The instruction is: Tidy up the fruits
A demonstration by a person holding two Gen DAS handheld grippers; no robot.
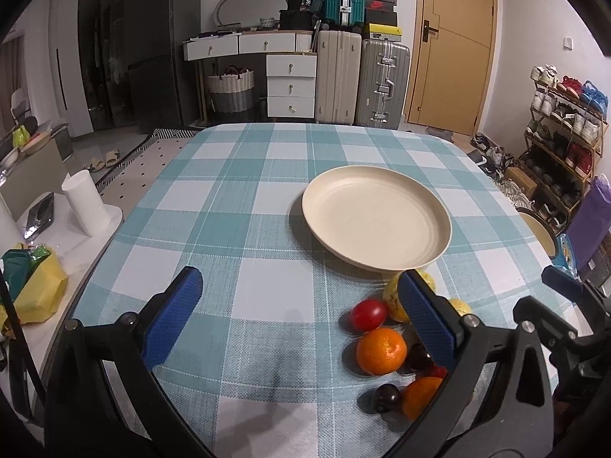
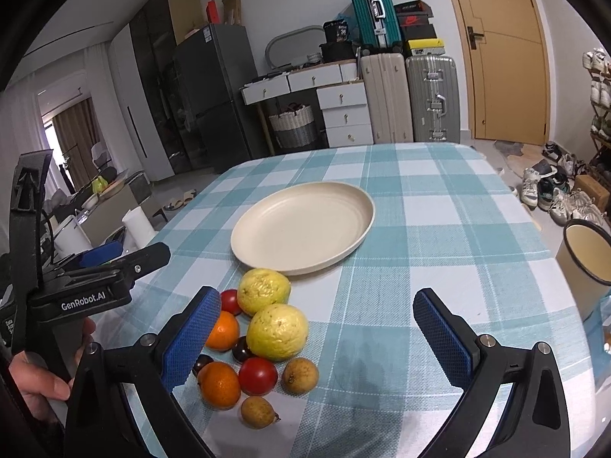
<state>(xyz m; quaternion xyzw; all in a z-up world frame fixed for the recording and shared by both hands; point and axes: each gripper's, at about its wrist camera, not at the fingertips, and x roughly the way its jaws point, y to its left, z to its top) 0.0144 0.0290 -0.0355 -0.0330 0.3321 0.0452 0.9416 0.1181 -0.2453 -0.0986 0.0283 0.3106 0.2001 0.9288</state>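
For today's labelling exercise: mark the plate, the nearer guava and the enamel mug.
plate [image 2: 267, 246]: right wrist view, near rim.
nearer guava [image 2: 277, 330]: right wrist view, middle of skin.
enamel mug [image 2: 580, 267]: right wrist view, outer wall.

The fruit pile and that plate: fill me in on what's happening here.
A person holds a gripper in each hand above a checked tablecloth. Both the left gripper and right gripper are open and hold nothing. The fruit pile sits beside the cream plate, which holds nothing yet.
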